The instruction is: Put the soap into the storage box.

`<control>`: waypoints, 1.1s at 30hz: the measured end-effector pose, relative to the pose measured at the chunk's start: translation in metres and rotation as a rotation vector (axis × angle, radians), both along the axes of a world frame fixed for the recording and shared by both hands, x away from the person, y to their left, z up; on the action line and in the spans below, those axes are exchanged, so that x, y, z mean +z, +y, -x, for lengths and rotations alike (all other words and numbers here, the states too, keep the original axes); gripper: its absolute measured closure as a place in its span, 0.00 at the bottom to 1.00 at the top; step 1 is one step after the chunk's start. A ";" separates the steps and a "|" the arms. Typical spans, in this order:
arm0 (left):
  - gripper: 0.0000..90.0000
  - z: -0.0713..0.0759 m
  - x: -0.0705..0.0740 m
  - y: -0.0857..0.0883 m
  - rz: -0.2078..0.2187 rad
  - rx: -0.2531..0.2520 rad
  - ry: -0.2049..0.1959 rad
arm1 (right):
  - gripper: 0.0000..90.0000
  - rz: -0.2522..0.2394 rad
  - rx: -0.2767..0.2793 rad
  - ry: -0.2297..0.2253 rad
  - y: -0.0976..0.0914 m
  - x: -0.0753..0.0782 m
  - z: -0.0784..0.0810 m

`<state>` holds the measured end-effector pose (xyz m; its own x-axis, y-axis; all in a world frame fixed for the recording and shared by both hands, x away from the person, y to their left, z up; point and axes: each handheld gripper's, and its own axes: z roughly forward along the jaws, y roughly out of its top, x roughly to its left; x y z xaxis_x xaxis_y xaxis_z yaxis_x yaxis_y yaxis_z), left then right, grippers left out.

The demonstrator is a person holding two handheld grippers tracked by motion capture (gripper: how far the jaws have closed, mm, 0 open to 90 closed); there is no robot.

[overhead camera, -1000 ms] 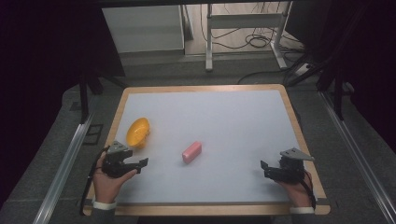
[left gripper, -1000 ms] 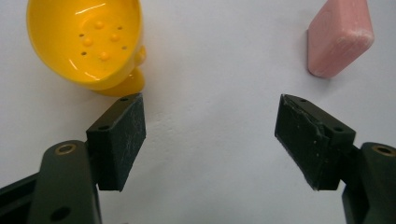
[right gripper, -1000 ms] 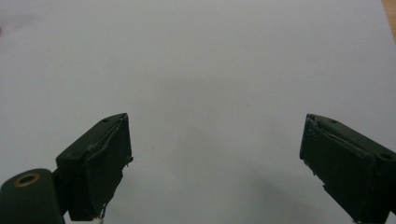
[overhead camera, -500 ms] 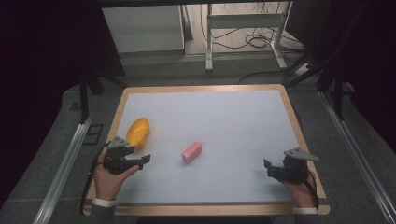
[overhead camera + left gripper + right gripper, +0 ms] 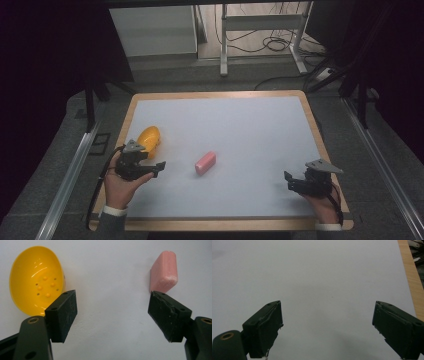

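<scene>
- the left hand-held gripper [image 5: 159, 166] sits low over the near-left part of the worktop [image 5: 250, 125], held in a hand [image 5: 120, 187] that comes in from the bottom edge; its jaws are spread wide apart with nothing between them.
- the right hand-held gripper [image 5: 287, 179] sits over the near-right part of the worktop, held in the other hand [image 5: 325, 205], with a grey plate on top; its jaws are also released and wide apart, and the right gripper view has bare white surface between them and the wooden rim along the right side.
- a pink block [image 5: 205, 162] lies flat on the white surface, a little left of the middle and near the left hand-held gripper, apart from its jaws; in the left gripper view the block [image 5: 163, 271] lies just beyond the right-hand jaw's tip.
- a yellow bowl [image 5: 148, 137] rests near the left rim, just behind the left hand-held gripper; in the left gripper view the bowl [image 5: 35, 277] is tipped so its inside faces the camera, with small dots in its base, partly behind the left-hand jaw.
- beyond the far rim, a grey floor with table legs [image 5: 223, 45] and loose cables [image 5: 270, 42].
</scene>
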<state>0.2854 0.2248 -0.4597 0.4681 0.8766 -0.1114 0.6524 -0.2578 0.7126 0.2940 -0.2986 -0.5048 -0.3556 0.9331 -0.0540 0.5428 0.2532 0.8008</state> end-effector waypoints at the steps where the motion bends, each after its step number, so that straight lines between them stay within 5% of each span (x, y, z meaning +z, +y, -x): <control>1: 0.26 -0.001 0.000 -0.001 -0.004 -0.001 0.000 | 0.10 -0.001 0.001 0.000 0.000 0.000 0.000; 16: 0.26 -0.007 0.010 -0.019 -0.045 -0.046 0.008 | 0.10 0.007 0.000 0.008 0.000 -0.002 -0.001; 20: 0.29 -0.006 0.012 -0.024 -0.042 -0.055 -0.030 | 0.10 0.007 -0.004 0.005 -0.001 -0.002 -0.001; 33: 0.29 -0.014 0.016 -0.040 -0.067 -0.086 -0.006 | 0.10 0.019 -0.003 0.011 0.001 -0.003 -0.002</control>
<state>0.2991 0.1851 -0.4440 0.5426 0.8385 -0.0508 0.6214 -0.3599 0.6959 0.2959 -0.2974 -0.5083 -0.3539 0.9329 -0.0675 0.5522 0.2667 0.7899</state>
